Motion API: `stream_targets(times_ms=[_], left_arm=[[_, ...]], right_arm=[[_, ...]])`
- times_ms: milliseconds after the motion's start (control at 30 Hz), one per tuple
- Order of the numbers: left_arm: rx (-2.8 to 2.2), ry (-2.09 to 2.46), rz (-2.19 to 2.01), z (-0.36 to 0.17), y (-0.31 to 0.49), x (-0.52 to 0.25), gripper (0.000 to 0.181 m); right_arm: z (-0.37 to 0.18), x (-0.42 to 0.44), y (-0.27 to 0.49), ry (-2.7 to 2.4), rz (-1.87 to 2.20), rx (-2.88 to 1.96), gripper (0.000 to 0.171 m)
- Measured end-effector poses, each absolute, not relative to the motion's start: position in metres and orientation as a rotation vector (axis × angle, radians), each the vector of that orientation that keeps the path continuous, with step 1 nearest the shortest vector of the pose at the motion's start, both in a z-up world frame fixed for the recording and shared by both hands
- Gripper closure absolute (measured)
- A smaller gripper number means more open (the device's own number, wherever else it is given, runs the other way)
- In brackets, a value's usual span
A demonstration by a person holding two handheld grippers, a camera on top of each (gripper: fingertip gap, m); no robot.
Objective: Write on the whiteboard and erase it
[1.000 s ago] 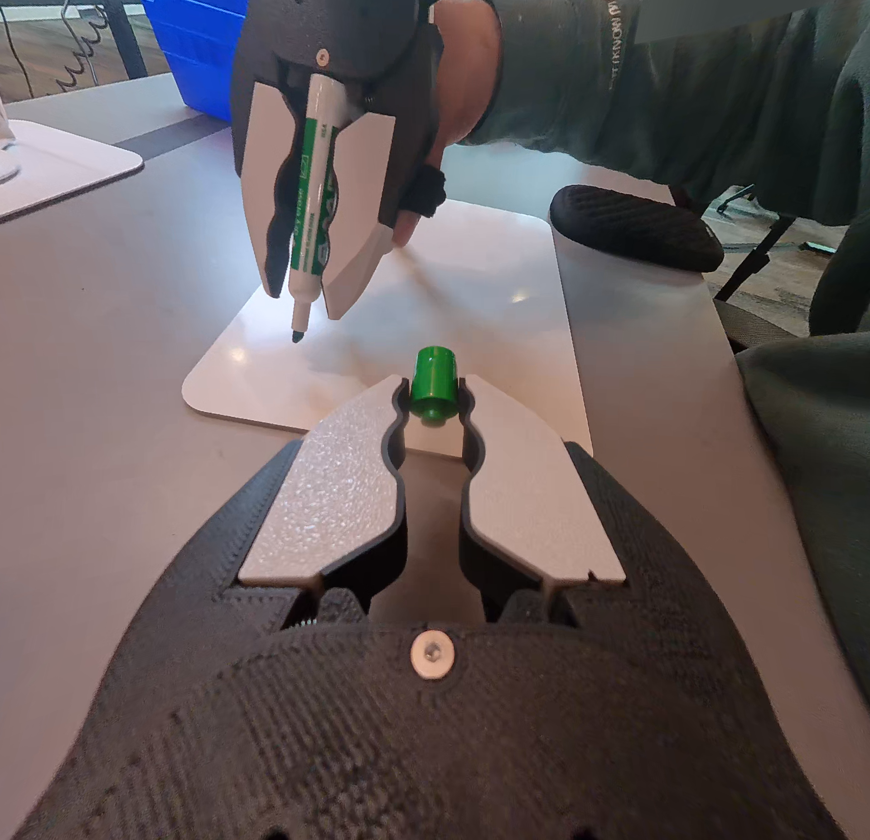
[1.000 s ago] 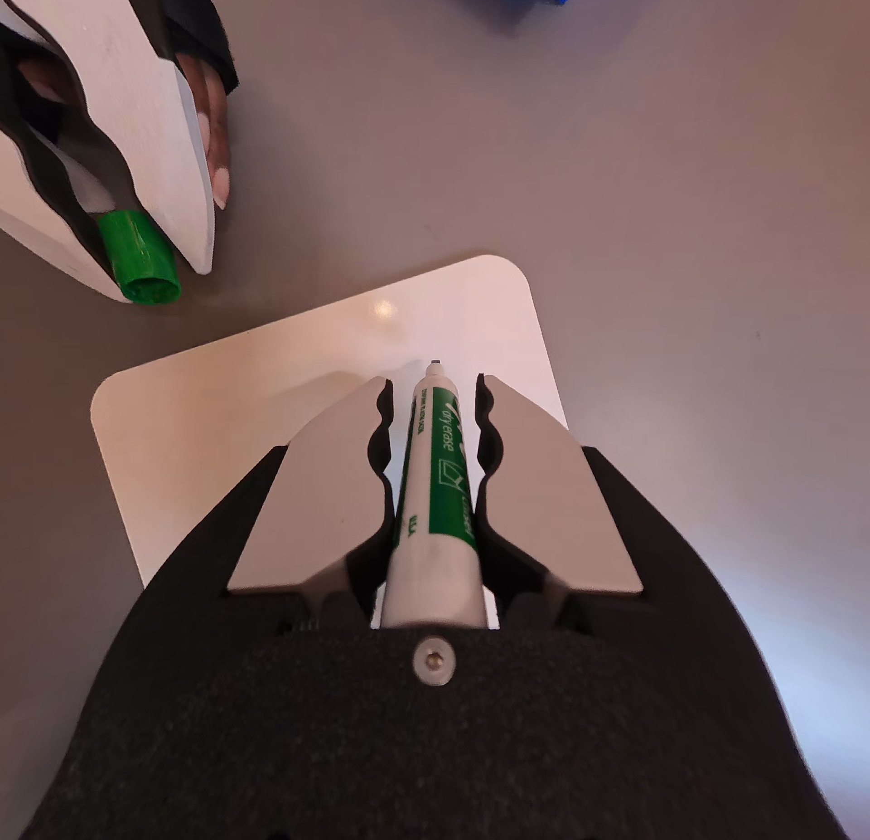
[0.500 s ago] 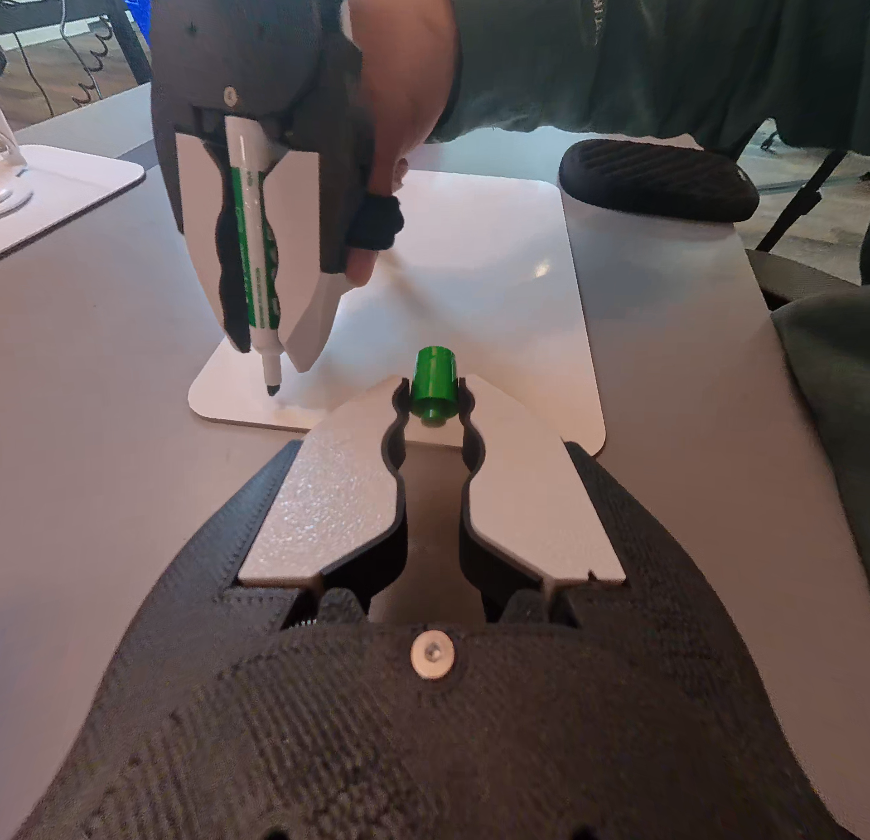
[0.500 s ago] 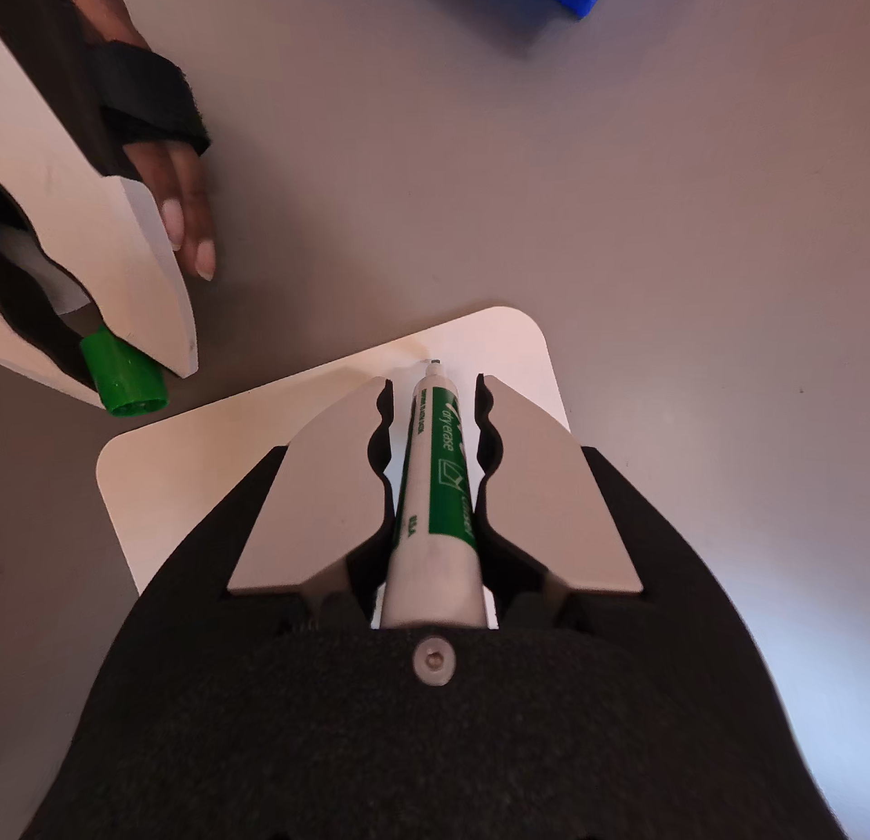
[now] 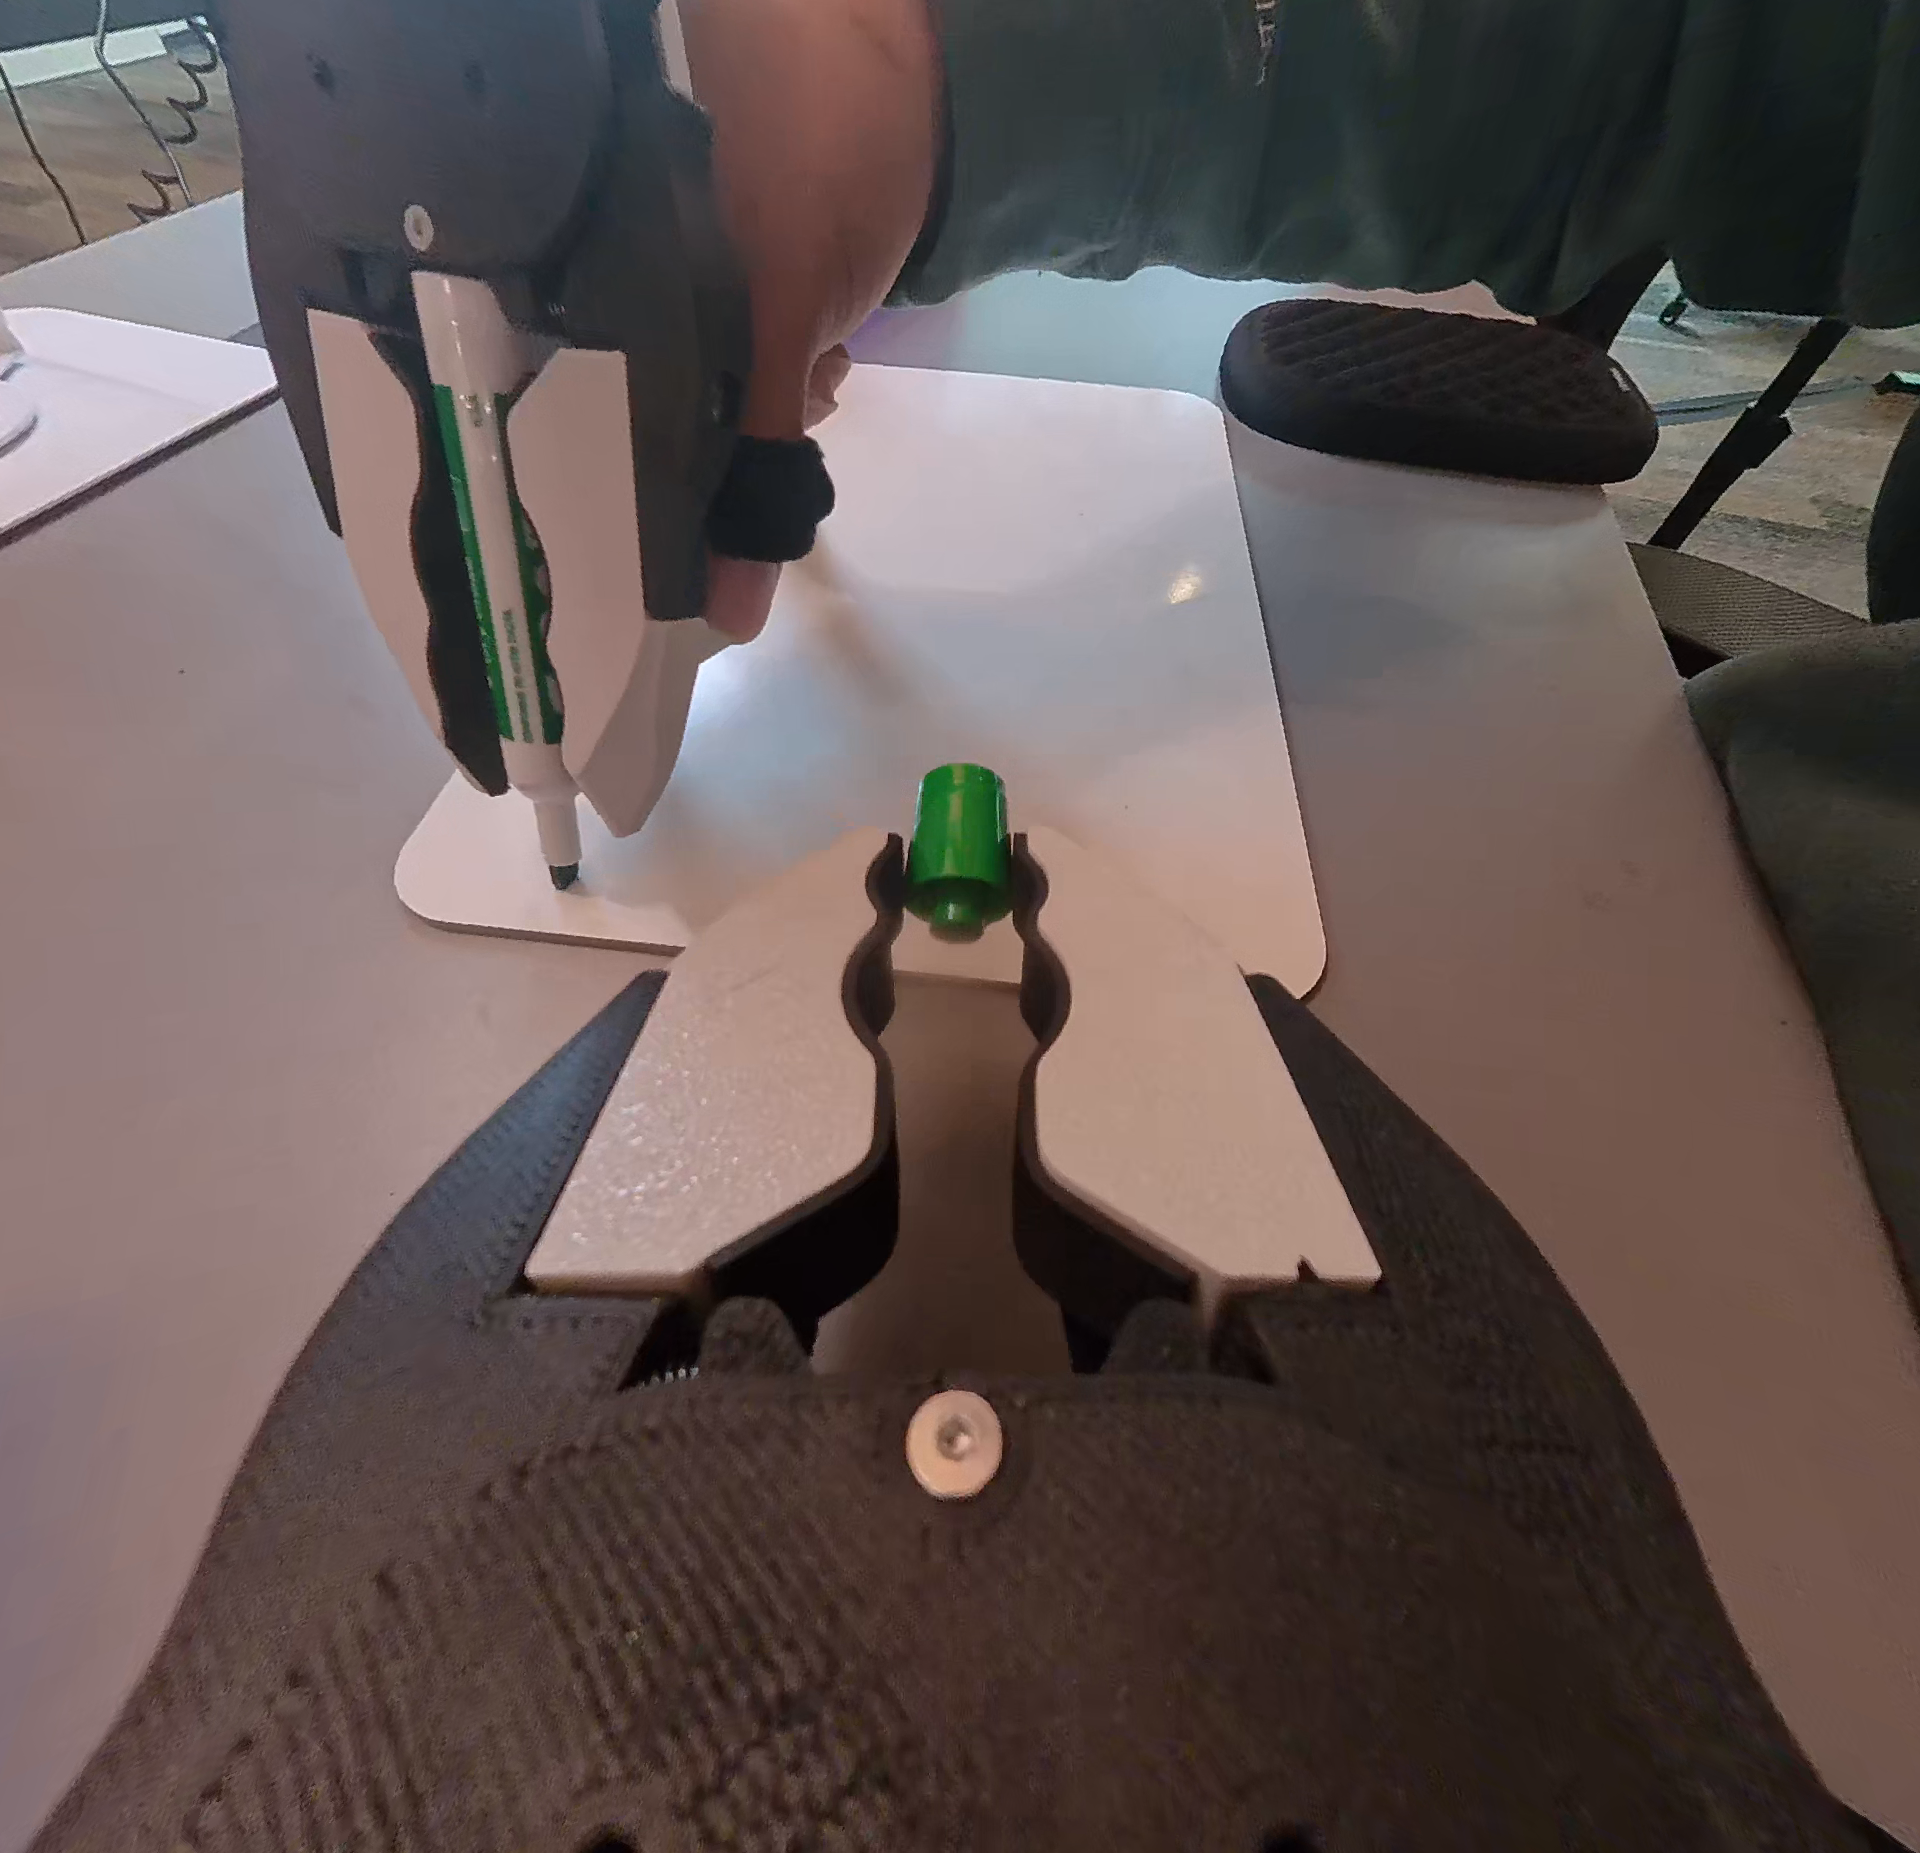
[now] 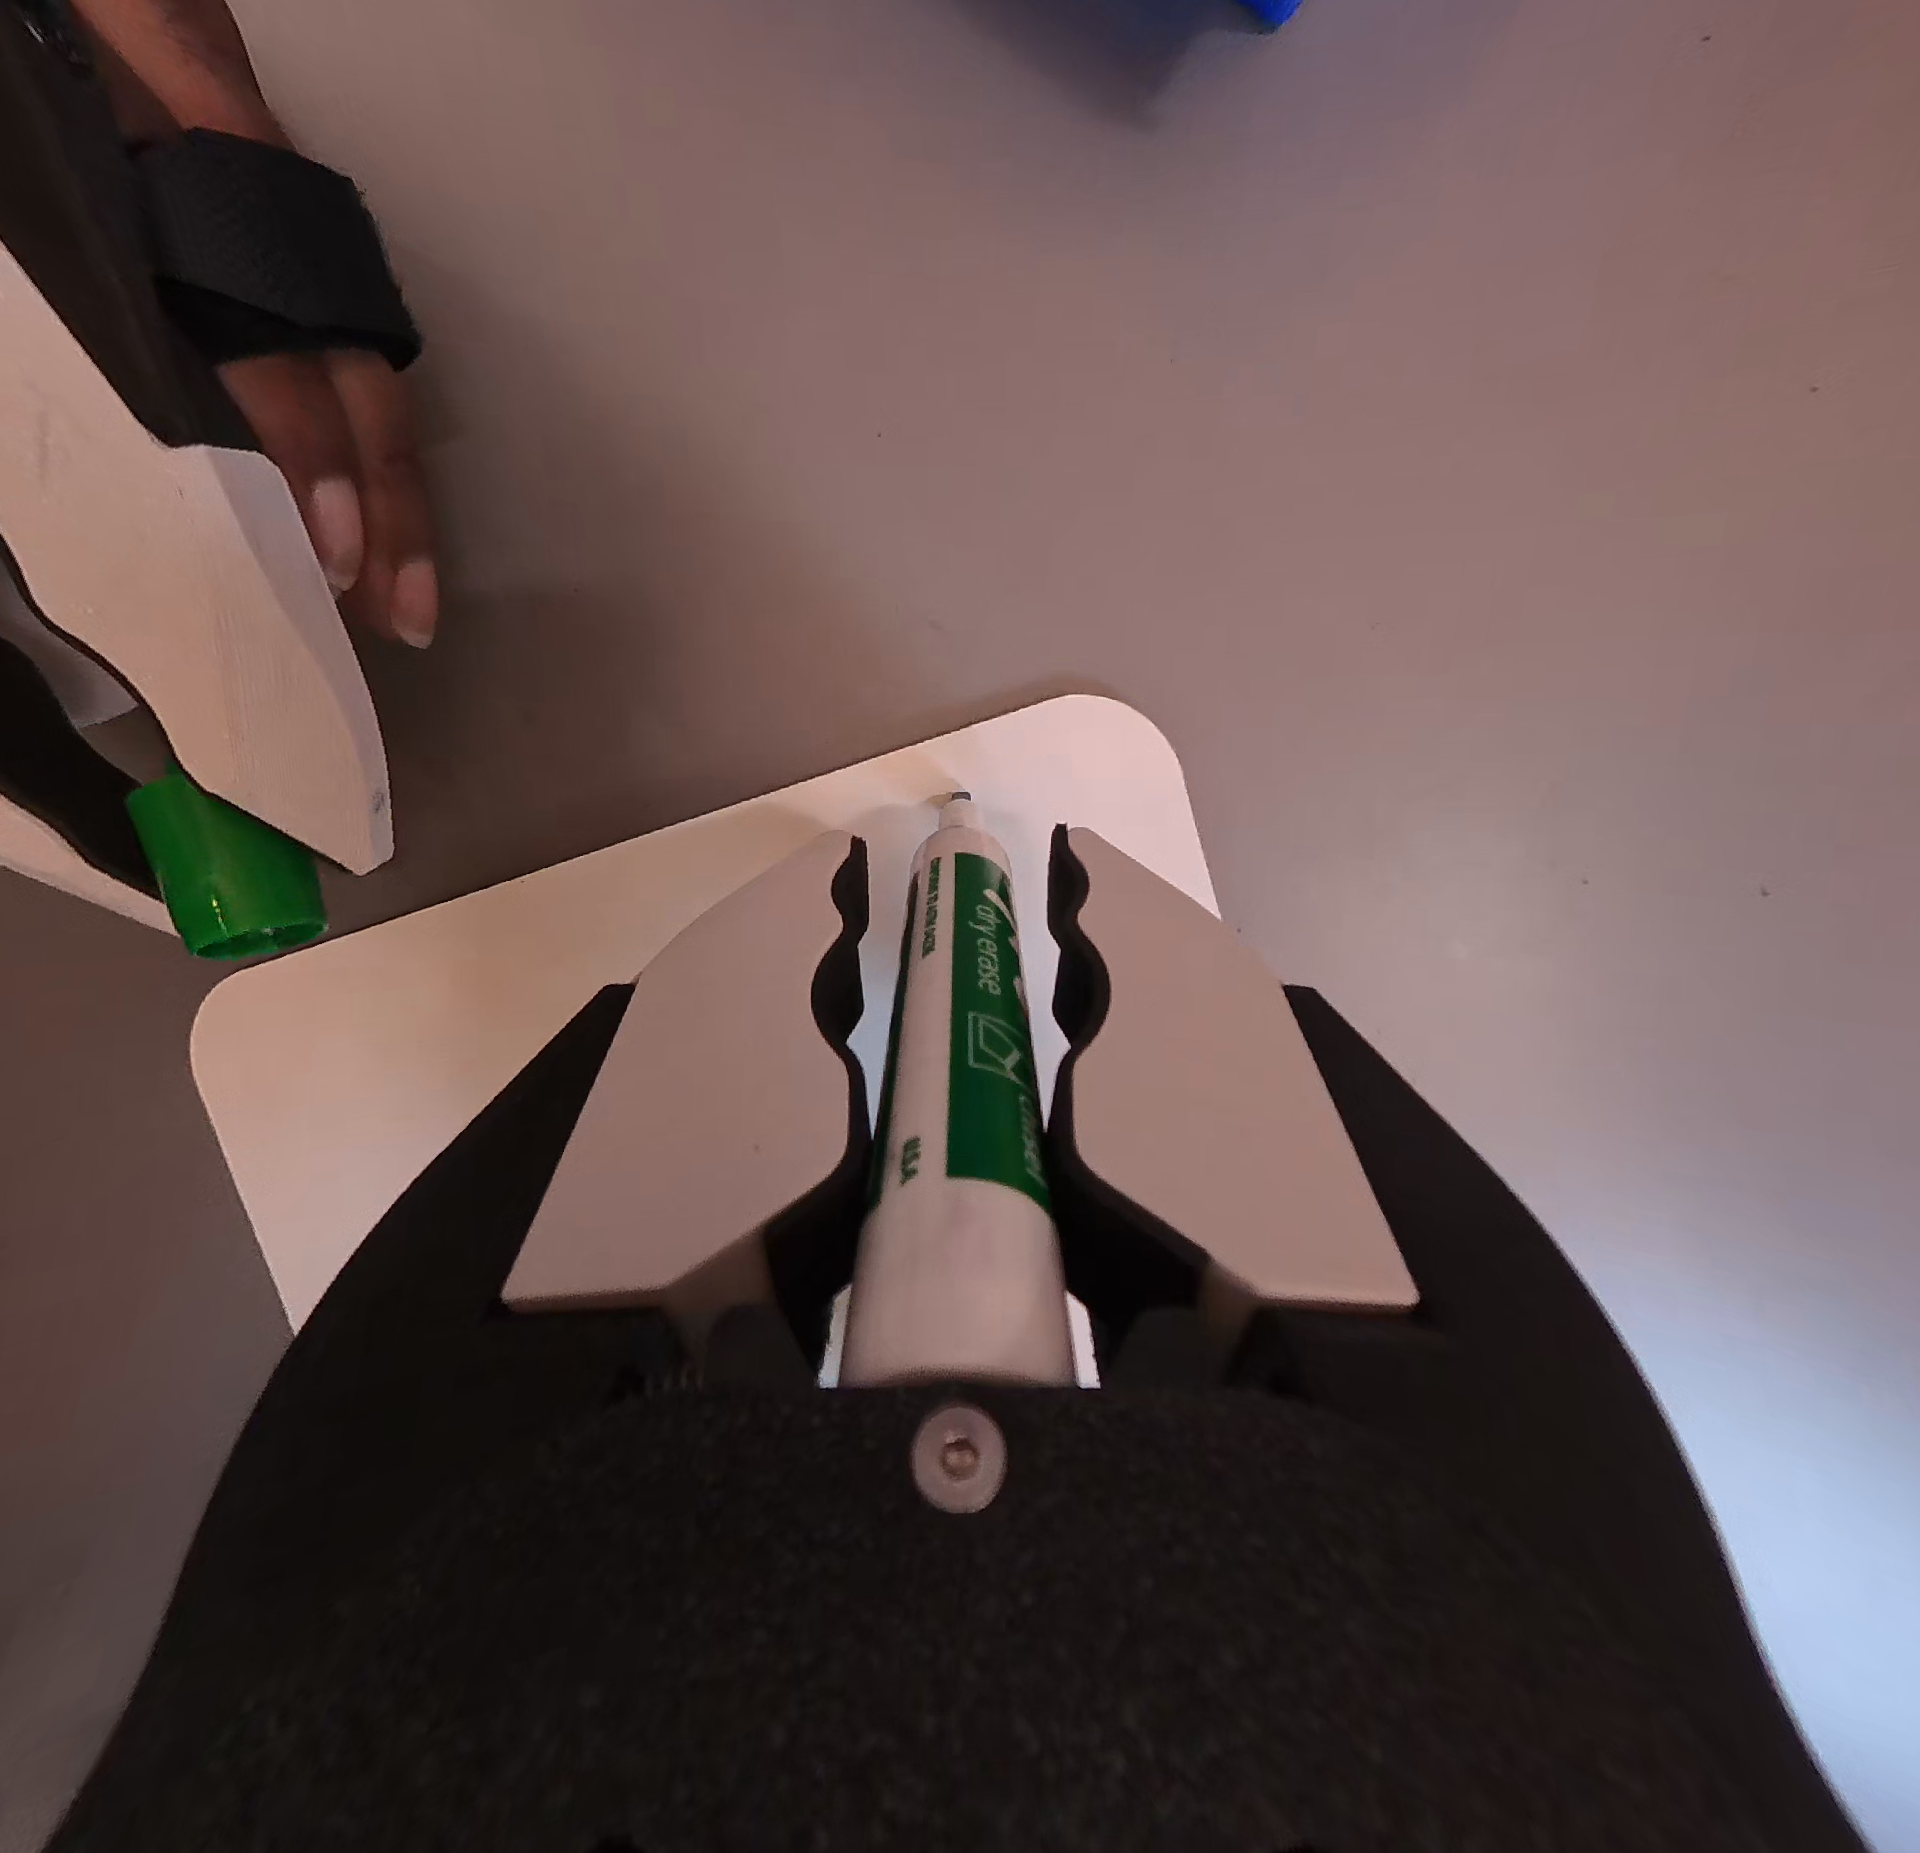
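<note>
- The right gripper point(image 5: 566, 816) is clamped on a green-labelled dry-erase marker point(image 5: 488, 598), held nearly upright, with its dark tip at or just touching one corner of the whiteboard point(image 5: 1039, 598).
- The left gripper point(image 5: 956, 853) pinches the marker's green cap point(image 5: 958, 832) between its fingertips, just off the whiteboard's edge, to one side of that corner.
- The whiteboard lies flat on the grey table point(image 6: 1039, 349) and looks blank; no stroke shows around the tip.
- My reading: the writing step is only starting.
- Next, I'd say, the tip needs light, steady pressure and a drag inward from that corner, away from the whiteboard's edge.
- A black padded block point(image 5: 1434, 390) sits at the whiteboard's far corner, likely the eraser for later.
</note>
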State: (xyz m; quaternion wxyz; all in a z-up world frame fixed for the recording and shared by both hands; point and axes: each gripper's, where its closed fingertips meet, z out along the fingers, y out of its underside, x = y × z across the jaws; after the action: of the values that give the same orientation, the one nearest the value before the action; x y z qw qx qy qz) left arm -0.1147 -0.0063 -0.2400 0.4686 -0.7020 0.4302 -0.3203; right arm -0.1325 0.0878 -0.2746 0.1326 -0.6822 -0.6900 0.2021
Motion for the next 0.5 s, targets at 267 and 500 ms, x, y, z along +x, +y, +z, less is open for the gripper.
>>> stream_targets(times_ms=[267,500], left_arm=[[-1.720,1.058,-0.794,-0.240,-0.007,-0.114,0.162],[-1.719,1.062,-0.794,-0.240,-0.008,-0.114,0.162]], right_arm=[[-0.276,-0.130,0.085,-2.031,0.576,-1.985,0.138],[-0.277,-0.119,0.063,-2.105,0.586,-1.981,0.138]])
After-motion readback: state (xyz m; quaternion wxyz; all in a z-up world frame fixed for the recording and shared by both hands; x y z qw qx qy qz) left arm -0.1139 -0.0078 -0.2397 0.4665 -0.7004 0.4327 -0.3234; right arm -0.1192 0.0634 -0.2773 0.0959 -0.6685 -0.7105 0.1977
